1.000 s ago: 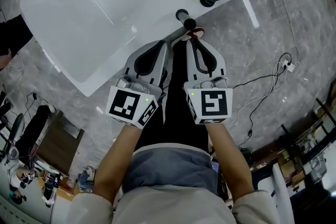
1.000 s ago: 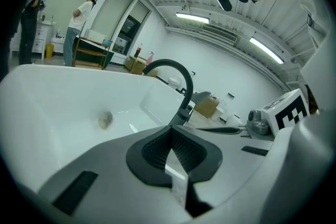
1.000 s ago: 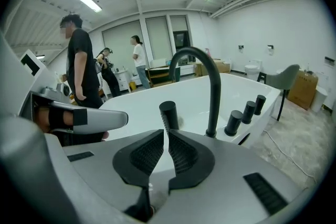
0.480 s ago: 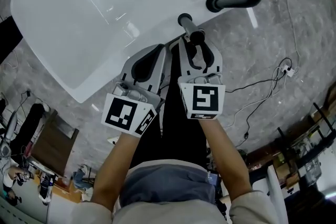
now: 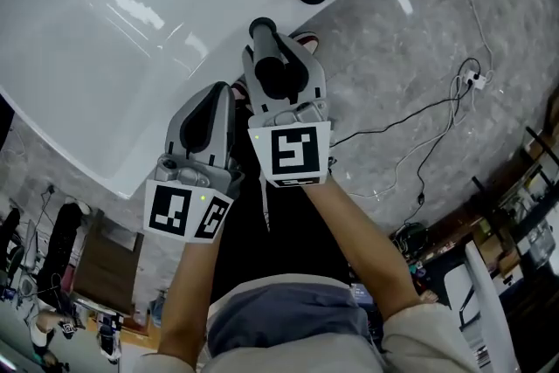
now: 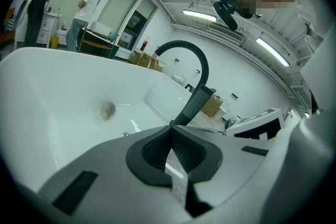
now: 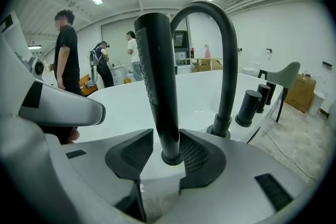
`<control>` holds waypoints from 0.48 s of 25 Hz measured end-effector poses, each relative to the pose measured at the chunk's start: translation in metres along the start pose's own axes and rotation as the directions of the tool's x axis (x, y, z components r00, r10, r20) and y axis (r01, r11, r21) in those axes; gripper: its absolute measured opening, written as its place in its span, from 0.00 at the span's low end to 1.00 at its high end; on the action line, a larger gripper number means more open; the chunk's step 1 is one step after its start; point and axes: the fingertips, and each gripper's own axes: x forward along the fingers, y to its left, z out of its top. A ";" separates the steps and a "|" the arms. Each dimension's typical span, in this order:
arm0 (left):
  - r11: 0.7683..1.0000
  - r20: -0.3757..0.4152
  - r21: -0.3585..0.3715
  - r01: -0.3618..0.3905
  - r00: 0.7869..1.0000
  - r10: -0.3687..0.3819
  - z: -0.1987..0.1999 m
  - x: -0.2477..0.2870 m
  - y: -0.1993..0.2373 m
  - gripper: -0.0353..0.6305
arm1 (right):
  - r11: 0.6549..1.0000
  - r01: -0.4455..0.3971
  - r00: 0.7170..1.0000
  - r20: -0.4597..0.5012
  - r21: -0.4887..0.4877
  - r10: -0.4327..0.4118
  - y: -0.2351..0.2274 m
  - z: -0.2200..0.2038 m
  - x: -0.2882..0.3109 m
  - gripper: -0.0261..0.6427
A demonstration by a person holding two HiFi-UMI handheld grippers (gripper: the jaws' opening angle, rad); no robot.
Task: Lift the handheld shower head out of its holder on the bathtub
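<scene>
The right gripper [image 7: 167, 147] has just been opening its jaws, and they now stand spread with the black shower head [image 7: 156, 60] upright between them; a gap shows between the handle and the pad at picture left [image 7: 134, 152], while the pad at picture right [image 7: 195, 153] sits just beside the handle with no squeeze visible; the handle's foot rests in its round holder [image 7: 171, 158] on the rim of the white bathtub [image 5: 96, 48], low in the centre of the right gripper view; in the head view the handle shows at top centre, at the tub's edge; the left gripper [image 6: 170, 139] has its jaws pressed together with nothing between them, and in the head view it lies lower left of the right one; a black arched spout [image 7: 223, 34] rises just right of the shower head, with black knobs [image 7: 248, 107] further right; cables [image 5: 428, 122] trail over the grey stone floor [image 5: 393, 39] at right
</scene>
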 end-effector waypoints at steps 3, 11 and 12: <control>1.000 -0.003 -0.001 0.008 1.000 -0.008 0.002 0.004 -0.003 0.06 | 1.000 0.001 1.000 0.006 0.001 -0.001 -0.003 0.003 0.002 0.27; 1.000 0.001 -0.016 0.023 1.000 -0.023 0.001 0.004 -0.005 0.06 | 0.998 -0.051 0.999 0.009 -0.037 0.051 0.007 0.008 0.012 0.26; 1.000 -0.002 -0.018 0.021 1.000 -0.021 0.001 0.007 -0.004 0.06 | 0.997 -0.059 0.998 0.011 -0.048 0.059 0.005 0.008 0.015 0.26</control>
